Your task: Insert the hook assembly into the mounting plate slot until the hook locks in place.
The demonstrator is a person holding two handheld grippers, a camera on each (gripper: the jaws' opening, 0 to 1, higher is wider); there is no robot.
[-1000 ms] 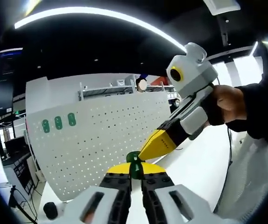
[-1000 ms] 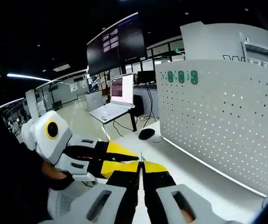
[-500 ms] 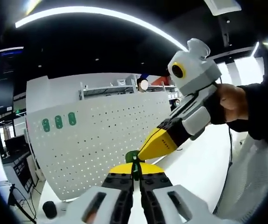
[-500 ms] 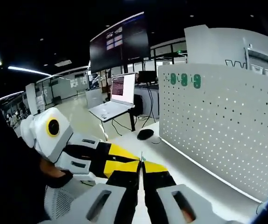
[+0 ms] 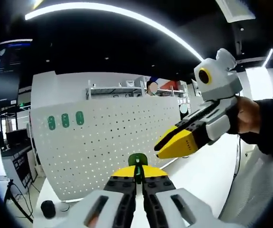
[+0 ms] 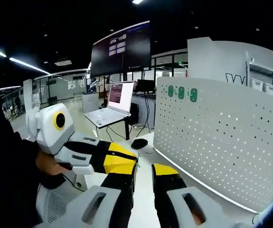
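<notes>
Left gripper pinches the small green hook piece before the white perforated mounting plate; right gripper stands parted and empty.

In the left gripper view, the left gripper (image 5: 137, 176) has its yellow-tipped jaws closed on the small green hook piece (image 5: 137, 160), at 6 o'clock below the white perforated mounting plate (image 5: 108, 137). The right gripper (image 5: 175, 142) sits at 3 o'clock, apart from it. Three green oval tags (image 5: 65, 120) mark the plate at 9 o'clock. In the right gripper view, the right gripper (image 6: 144, 173) shows a clear gap, with the left gripper (image 6: 120, 159) just beside it.

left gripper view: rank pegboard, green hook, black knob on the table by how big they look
1. pegboard, largest.
2. and 3. green hook and black knob: look alike; the hook sits much nearer the camera, so unsure.
</notes>
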